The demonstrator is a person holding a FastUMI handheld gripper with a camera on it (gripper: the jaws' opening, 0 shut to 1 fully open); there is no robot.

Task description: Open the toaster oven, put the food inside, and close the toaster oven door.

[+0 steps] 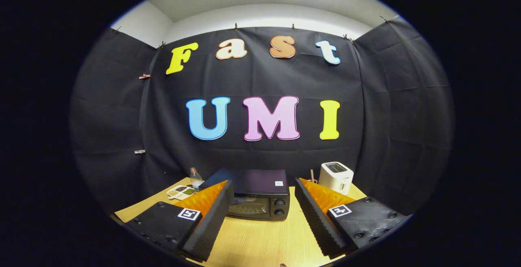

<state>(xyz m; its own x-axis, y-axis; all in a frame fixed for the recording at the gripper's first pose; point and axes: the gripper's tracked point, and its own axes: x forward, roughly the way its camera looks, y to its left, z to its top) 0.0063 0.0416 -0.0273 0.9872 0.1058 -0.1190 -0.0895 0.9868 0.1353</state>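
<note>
A dark toaster oven (254, 198) stands on the wooden table (260, 238), beyond my fingers, with its glass door shut and two knobs (279, 207) on its right side. My gripper (263, 189) is open and held well above the table, its fingers wide apart on either side of the oven with nothing between them. The left finger (211, 214) covers the oven's left edge. I cannot tell which item is the food.
A compartment dish (181, 191) with small fillings and a clear bottle (195, 178) sit left of the oven. A white toaster (336, 176) stands at the back right, with a thin stick-like thing (312, 175) beside it. Black cloth walls close the booth.
</note>
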